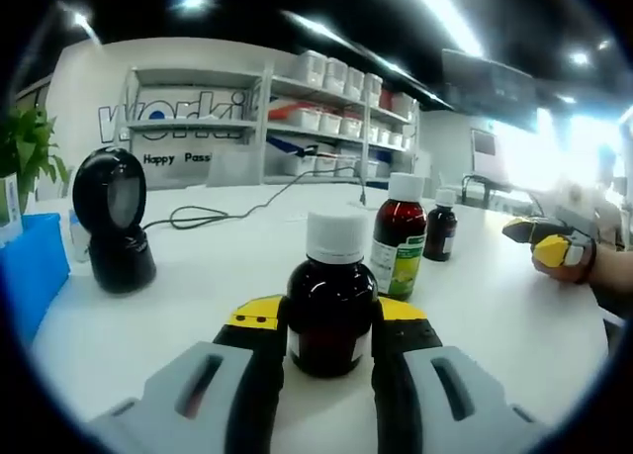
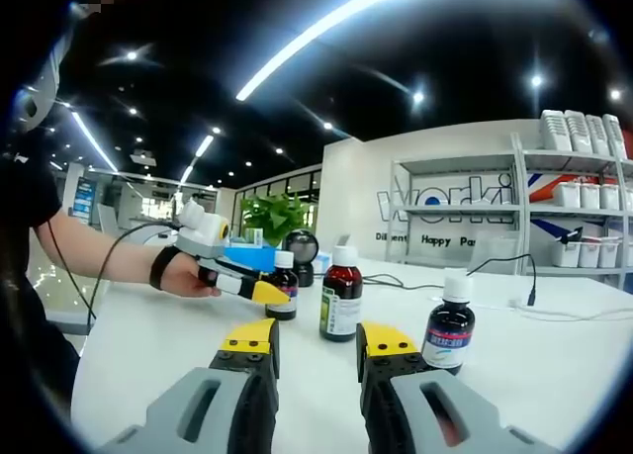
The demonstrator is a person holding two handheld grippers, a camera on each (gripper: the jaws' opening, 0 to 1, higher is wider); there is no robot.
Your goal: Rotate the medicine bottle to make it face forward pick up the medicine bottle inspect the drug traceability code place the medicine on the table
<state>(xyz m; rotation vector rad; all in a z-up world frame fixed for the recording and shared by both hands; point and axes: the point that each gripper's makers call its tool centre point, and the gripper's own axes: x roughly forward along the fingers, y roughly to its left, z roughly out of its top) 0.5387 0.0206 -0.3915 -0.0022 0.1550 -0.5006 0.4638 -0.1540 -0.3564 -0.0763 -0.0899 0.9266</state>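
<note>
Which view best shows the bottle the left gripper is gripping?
The left gripper view: the bottle sits close and centered between the fingers. The right gripper view shows it small and distant, partly behind the left gripper.

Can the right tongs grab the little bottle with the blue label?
Probably yes. The right tongs are open and empty, and the small blue-labelled bottle stands just off to their right on bare table, nothing between.
</note>
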